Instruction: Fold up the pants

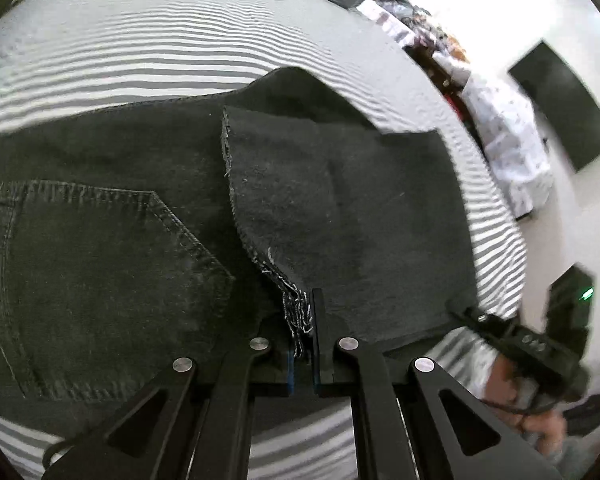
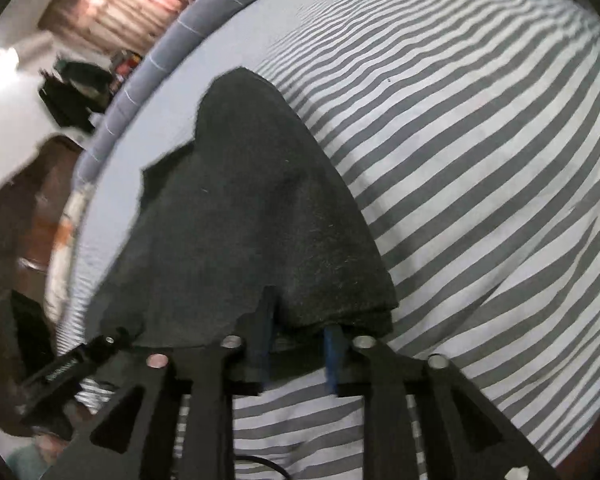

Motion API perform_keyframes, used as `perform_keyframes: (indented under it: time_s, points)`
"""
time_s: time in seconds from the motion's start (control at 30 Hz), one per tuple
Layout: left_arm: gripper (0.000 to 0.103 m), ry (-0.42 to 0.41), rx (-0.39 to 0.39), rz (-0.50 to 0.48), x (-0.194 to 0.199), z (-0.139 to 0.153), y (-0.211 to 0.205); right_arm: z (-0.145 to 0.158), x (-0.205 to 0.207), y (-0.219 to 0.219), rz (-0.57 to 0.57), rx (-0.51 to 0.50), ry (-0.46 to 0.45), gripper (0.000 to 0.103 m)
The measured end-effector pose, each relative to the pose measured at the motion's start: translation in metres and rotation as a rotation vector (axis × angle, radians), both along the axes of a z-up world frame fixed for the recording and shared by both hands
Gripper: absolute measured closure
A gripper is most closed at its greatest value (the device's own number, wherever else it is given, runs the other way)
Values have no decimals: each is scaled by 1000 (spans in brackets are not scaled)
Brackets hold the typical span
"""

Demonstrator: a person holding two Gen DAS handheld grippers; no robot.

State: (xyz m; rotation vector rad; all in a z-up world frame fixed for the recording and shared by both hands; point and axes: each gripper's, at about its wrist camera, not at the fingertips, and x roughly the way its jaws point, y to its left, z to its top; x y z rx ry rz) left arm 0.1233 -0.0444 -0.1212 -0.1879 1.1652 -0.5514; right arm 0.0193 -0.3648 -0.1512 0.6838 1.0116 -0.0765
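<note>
Dark denim pants (image 1: 140,216) lie spread on a bed with a grey-and-white striped sheet (image 1: 140,48), filling the centre and left of the left wrist view. A stitched back pocket (image 1: 92,280) shows at lower left, and a leg end with a frayed hem (image 1: 296,312) is laid back over the seat, so one lengthwise fold looks done and at least one more fold seems to remain. The left gripper (image 1: 304,344), at the bottom centre of its frame, has its fingers drawn narrow and pinching the frayed hem. In the right wrist view the right gripper (image 2: 296,344) sits at bottom centre with its fingers wider apart, a thick folded edge of the pants (image 2: 260,200) draped over them; whether they actually clamp it cannot be told. A grey pillow (image 2: 172,40) lies along the bed's far edge at upper left of that view. Beyond the bed, at the right of the left wrist view, are a cluttered shelf (image 1: 428,36) and a dark panel on the wall (image 1: 564,104). Nothing lies on the sheet in the way of the fold.
</note>
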Motion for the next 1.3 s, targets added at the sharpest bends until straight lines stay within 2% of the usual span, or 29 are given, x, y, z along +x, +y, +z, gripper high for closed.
perform_keyframes:
  time_s: [0.1,0.13,0.23,0.27,0.3,0.47,0.57,0.67,0.77,0.97,1.13,1.3]
  points:
    - [96,-46,79,-36,-3,-3,-13,0,5,3,16,-42,24,73]
    - [96,-61,97,-45,-4,-1,-17,-1,5,2,21,-40,34,70]
    - [91,-71,131,-62,-8,4,-21,4,4,2,25,-24,51,62]
    - [86,-72,142,-57,-9,7,-21,7,2,2,37,-27,59,59]
    - [83,-75,155,-50,-10,9,-19,10,-2,6,49,-24,60,59]
    - [83,-155,209,-25,-23,25,-2,32,-14,22,162,-15,53,59]
    - [83,-273,208,-2,-33,42,4,52,-14,33,222,-85,1,59]
    - [81,-349,162,-17,-33,53,2,71,0,40,235,-221,-81,59]
    - [81,-329,157,-58,-23,47,-15,75,32,41,235,-274,-116,60]
    - [81,-185,167,-71,-7,14,-24,69,102,37,231,-360,-111,60]
    - [81,-168,165,-82,-6,0,-22,54,144,36,231,-426,-79,60]
    - [81,-137,127,-71,-3,-2,-17,29,161,22,219,-380,-18,61]
